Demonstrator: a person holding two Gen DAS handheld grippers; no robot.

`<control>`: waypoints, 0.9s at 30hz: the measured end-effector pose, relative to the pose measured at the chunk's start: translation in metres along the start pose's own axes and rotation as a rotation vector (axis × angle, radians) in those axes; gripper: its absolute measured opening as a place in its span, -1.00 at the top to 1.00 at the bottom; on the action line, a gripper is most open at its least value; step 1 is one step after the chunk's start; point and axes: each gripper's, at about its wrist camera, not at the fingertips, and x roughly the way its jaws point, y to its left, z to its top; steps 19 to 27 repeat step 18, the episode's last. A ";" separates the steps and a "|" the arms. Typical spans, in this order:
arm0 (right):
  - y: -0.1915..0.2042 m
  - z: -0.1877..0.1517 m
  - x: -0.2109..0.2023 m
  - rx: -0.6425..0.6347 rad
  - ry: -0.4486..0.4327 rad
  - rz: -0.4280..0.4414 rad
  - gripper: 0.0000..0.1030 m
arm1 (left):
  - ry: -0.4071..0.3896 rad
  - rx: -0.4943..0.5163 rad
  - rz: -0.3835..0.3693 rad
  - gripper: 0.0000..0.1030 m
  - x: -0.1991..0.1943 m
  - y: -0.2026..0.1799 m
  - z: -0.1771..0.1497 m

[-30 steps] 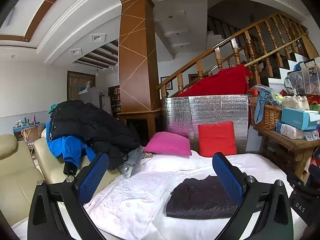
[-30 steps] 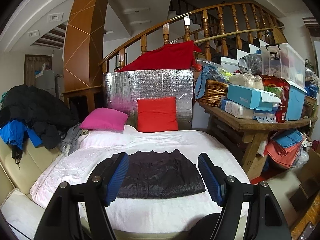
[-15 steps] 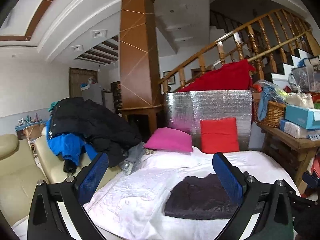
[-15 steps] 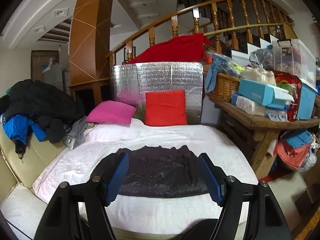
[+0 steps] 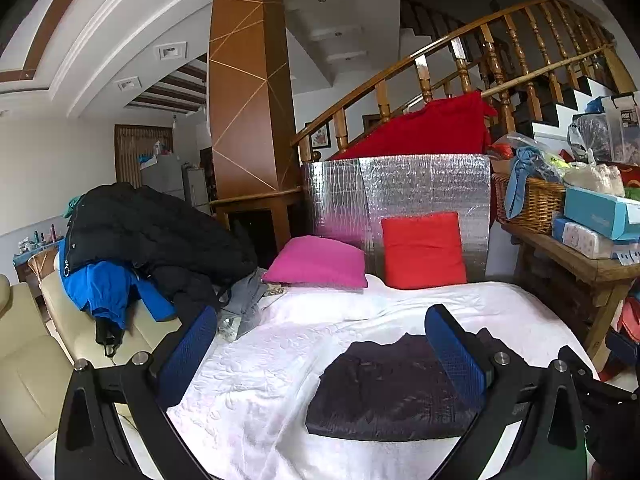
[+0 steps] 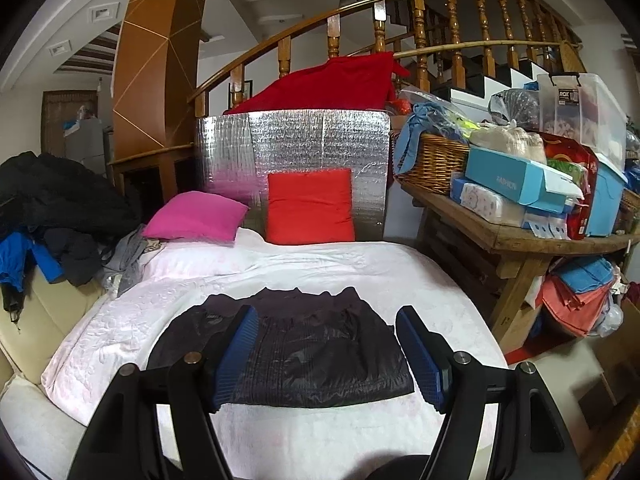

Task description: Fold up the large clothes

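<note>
Dark jacket (image 6: 288, 344), folded flat into a neat rectangle, lying on the white bedspread (image 6: 360, 268) near its front edge. Right gripper (image 6: 326, 354) hovering just above it, jaws spread wide, nothing pinched. Left gripper (image 5: 320, 354) off to the jacket's left side, jaws gaping too, empty. Behind: 2 cushions, pink (image 6: 196, 218) and red (image 6: 310, 206), against silver foil panel (image 6: 292, 148). Heap of coats (image 5: 152, 232) on the sofa at left.

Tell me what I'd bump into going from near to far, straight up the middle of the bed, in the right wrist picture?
Dark folded jacket → bare white bedspread → red cushion → shiny silver panel → red cloth on top → wooden stair railing.
</note>
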 end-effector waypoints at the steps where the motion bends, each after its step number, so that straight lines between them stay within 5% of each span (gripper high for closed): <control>1: 0.001 0.000 0.003 -0.001 0.002 0.000 -0.46 | 0.003 0.002 -0.001 -1.00 0.003 0.000 0.000; 13: 0.005 0.001 0.047 0.009 0.050 -0.015 -0.46 | 0.019 0.017 -0.064 -1.00 0.042 -0.004 -0.005; 18: -0.037 0.005 0.107 0.057 0.076 -0.061 -0.56 | 0.082 -0.071 -0.048 -1.00 0.111 0.023 -0.018; 27: -0.037 0.005 0.107 0.057 0.076 -0.061 -0.56 | 0.082 -0.071 -0.048 -1.00 0.111 0.023 -0.018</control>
